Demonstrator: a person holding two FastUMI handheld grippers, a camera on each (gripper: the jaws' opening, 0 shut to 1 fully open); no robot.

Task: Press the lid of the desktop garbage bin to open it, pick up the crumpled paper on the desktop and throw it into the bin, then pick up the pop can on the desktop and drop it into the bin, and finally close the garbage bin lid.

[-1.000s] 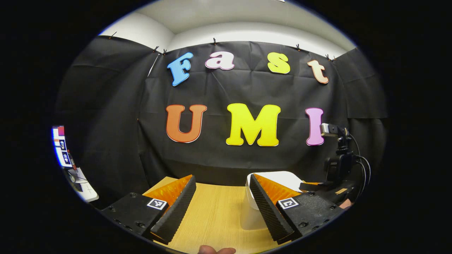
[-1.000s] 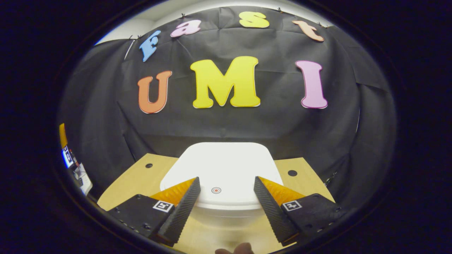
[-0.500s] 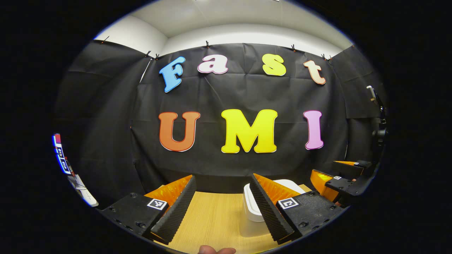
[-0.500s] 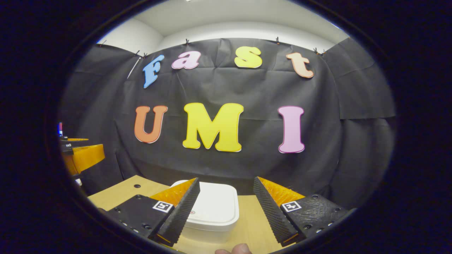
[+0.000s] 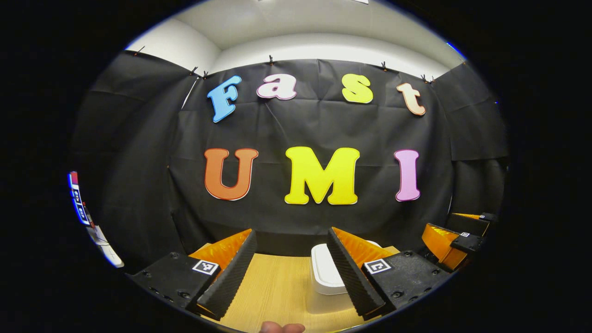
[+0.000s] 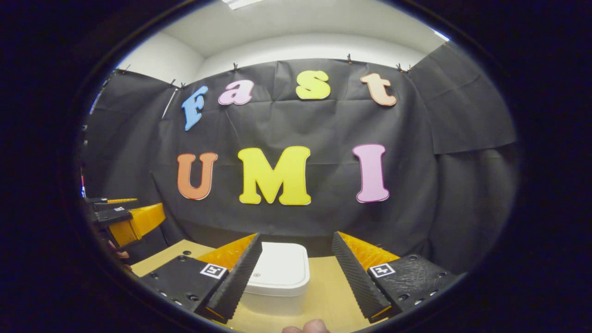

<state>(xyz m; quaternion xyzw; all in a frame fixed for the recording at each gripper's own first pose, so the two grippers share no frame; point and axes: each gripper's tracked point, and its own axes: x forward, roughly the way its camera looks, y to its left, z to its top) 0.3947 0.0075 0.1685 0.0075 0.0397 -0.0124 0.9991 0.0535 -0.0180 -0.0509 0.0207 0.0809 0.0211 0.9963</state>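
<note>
The white desktop bin [image 6: 276, 277] stands on the wooden table [image 6: 337, 296] with its lid [image 6: 280, 266] down flat. My right gripper [image 6: 296, 236] hangs open, a short way back from the bin, with nothing between its fingers. In the left gripper view the bin [image 5: 323, 275] sits to the right, partly hidden behind one finger. My left gripper [image 5: 291, 233] is open and holds nothing. Each gripper shows in the other's view: the right gripper [image 5: 455, 236] at the far right, the left gripper [image 6: 127, 219] at the far left.
Black cloth closes off the table's back and sides. Small round holes [image 6: 186, 253] mark the tabletop near its back left corner. A lit screen [image 5: 76, 199] stands outside the booth at the far left. A thumb [image 6: 307, 327] shows at the bottom edge.
My right gripper has pulled back and up from just above the lid, so the bin looks smaller and farther. The left gripper has also drawn back a little. The lid stays down.
</note>
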